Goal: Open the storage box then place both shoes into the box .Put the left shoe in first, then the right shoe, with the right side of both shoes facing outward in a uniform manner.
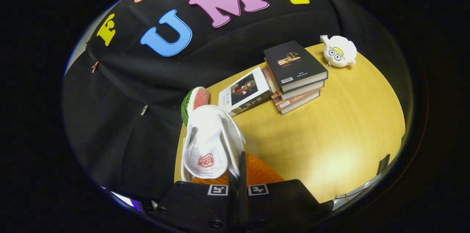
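On a yellow tabletop [330, 134], a stack of books [295, 77] sits at two o'clock from the claw [238, 174], with a single book [244, 91] beside it, a white plush toy [339, 51] beyond, and a watermelon-slice toy [194, 102] at the far tip of the shoe. The white shoe [211, 145] runs lengthwise away from the claw toward twelve o'clock, opening facing up, above something orange [260, 172]. The claw's fingers are nearly together, pinching the shoe's right collar edge.
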Tool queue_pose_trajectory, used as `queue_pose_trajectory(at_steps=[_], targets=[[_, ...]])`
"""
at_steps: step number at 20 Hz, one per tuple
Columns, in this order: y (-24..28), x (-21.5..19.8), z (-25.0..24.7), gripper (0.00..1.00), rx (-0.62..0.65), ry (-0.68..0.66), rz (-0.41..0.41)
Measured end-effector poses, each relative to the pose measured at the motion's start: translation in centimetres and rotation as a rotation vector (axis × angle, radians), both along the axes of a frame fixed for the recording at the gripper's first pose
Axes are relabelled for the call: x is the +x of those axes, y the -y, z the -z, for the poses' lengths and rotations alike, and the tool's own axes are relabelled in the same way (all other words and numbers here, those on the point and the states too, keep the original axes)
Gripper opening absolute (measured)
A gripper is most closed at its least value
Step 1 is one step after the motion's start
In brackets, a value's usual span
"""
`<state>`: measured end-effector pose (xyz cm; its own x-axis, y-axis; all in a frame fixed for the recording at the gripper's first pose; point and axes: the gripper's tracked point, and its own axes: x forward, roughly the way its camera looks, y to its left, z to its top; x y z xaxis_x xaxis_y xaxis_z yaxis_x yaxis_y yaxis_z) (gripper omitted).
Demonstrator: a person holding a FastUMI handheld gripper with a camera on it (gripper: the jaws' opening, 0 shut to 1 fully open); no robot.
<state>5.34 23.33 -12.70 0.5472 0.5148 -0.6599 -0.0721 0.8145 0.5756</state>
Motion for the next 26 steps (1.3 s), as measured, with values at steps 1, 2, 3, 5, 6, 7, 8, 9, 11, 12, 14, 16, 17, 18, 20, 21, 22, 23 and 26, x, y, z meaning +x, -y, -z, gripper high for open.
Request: queue_pose_trajectory(at_steps=[1, 2, 3, 5, 6, 7, 8, 9, 11, 12, 14, 16, 17, 18, 20, 21, 22, 23, 26], targets=[[-1.0, -0.1, 0.1, 0.05, 0.0, -0.005, 0.003], [-1.8, -0.2, 0.4, 0.05, -0.003, -0.012, 0.006], [-2.6, -0.3, 0.7, 0.05, -0.008, -0.019, 0.012], [-3.6, -0.3, 1.4, 0.05, -0.028, -0.026, 0.022], [-3.9, -0.5, 1.9, 0.05, -0.043, -0.036, 0.022], [-4.2, -0.8, 2.3, 0.05, -0.056, -0.052, 0.022], [-4.5, -1.2, 2.8, 0.05, -0.073, -0.069, 0.014], [-4.7, -1.4, 3.3, 0.05, -0.092, -0.077, 0.006], [-5.9, -2.0, 3.2, 0.11, -0.071, -0.084, -0.026], [-6.7, -2.3, 2.4, 0.2, -0.025, -0.078, -0.034], [-6.9, -1.4, 0.3, 0.73, 0.028, -0.035, -0.016], [-6.1, -0.4, -1.3, 0.99, 0.014, 0.025, -0.005], [-5.6, 0.2, -2.4, 0.99, 0.004, 0.063, 0.0], [-4.9, 0.7, -3.6, 0.99, -0.004, 0.104, 0.01], [-3.3, 1.6, -6.3, 0.99, -0.012, 0.194, 0.033], [-2.4, 2.0, -7.8, 0.99, -0.02, 0.244, 0.046], [-1.3, 2.3, -9.4, 0.99, -0.033, 0.295, 0.059], [-0.1, 2.6, -10.8, 0.99, -0.051, 0.346, 0.07], [3.5, 3.4, -14.3, 0.99, -0.09, 0.477, 0.105]])
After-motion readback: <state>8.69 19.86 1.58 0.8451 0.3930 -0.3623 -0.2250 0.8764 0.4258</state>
